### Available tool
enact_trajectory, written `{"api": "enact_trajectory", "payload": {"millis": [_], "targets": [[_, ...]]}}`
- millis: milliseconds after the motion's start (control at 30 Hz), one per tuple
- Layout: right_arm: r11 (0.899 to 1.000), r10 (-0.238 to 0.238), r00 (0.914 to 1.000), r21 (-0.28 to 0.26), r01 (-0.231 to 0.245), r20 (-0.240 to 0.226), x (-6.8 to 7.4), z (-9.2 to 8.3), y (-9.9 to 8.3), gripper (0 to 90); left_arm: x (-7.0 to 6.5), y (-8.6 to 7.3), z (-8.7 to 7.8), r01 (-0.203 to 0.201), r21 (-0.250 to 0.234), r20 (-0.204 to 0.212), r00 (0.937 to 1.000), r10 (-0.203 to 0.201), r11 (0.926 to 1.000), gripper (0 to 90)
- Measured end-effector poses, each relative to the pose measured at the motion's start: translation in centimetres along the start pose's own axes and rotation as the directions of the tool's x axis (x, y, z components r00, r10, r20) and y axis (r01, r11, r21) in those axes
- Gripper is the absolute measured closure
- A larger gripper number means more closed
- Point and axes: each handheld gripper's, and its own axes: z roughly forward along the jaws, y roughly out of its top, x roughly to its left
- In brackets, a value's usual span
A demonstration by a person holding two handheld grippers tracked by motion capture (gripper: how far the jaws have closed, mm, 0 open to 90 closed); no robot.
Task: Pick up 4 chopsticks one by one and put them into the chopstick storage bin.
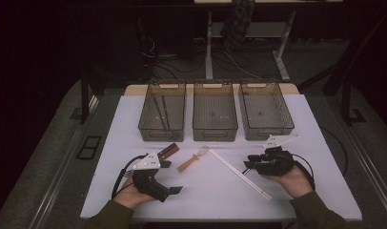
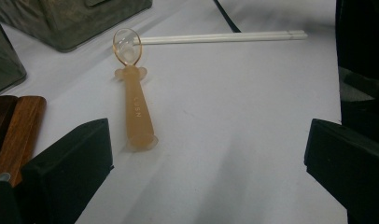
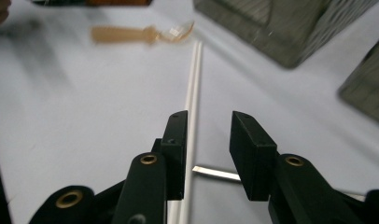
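A pair of long white chopsticks (image 1: 239, 174) lies slantwise on the white table (image 1: 296, 124). My right gripper (image 1: 248, 164) hovers low over them, jaws partly apart. In the right gripper view the chopsticks (image 3: 193, 84) run under the left jaw of the gripper (image 3: 208, 121), and no pad presses on them. A translucent orange spoon (image 1: 192, 161) lies mid-table. My left gripper (image 1: 170, 176) rests near the front left. Its own view shows the gripper (image 2: 208, 135) wide open, with the spoon (image 2: 136, 107) ahead of it and the chopsticks (image 2: 220, 37) beyond.
Three clear grey bins (image 1: 162, 110) (image 1: 215, 110) (image 1: 265, 109) stand in a row at the back. Brown wooden sticks (image 1: 168, 151) lie beside the left gripper. A short metal strip (image 3: 215, 173) shows on the table under the right jaws.
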Motion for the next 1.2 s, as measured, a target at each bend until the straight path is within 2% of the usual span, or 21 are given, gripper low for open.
{"api": "enact_trajectory", "payload": {"millis": [133, 433, 733, 900, 1067, 1200], "targets": [[0.999, -0.013, 0.9999, 0.044, 0.014, -0.006, 0.8, 0.3, -1.2, 66.9, -0.1, 0.0, 0.0, -0.002, 0.001, 0.002, 1.0000, 0.002, 1.0000, 0.0], [0.995, -0.008, 0.9999, 0.104, 0.009, -0.008, 1.2, 0.5, -3.1, 66.9, 0.0, 0.1, 0.3, -0.003, 0.007, 0.008, 1.0000, 0.003, 1.0000, 0.0], [0.986, -0.045, 0.9990, 0.159, 0.043, 0.004, 1.6, 1.6, -3.3, 68.9, -0.1, 0.1, 0.3, -0.006, 0.006, 0.010, 0.9999, 0.006, 1.0000, 0.0], [0.978, -0.096, 0.9950, 0.187, 0.090, 0.026, 2.1, 1.9, -3.2, 72.1, -0.1, 0.1, 0.2, -0.007, 0.008, 0.010, 0.9999, 0.007, 0.9999, 0.0], [0.972, -0.138, 0.9894, 0.198, 0.126, 0.045, 2.4, 2.0, -3.2, 74.7, -0.2, 0.1, 0.3, -0.008, 0.010, 0.011, 0.9999, 0.008, 0.9999, 0.0], [0.970, -0.145, 0.9886, 0.202, 0.133, 0.043, 2.4, 2.0, -3.2, 75.1, -0.2, 0.1, 0.3, -0.008, 0.009, 0.011, 0.9999, 0.008, 0.9999, 0.0]]}}
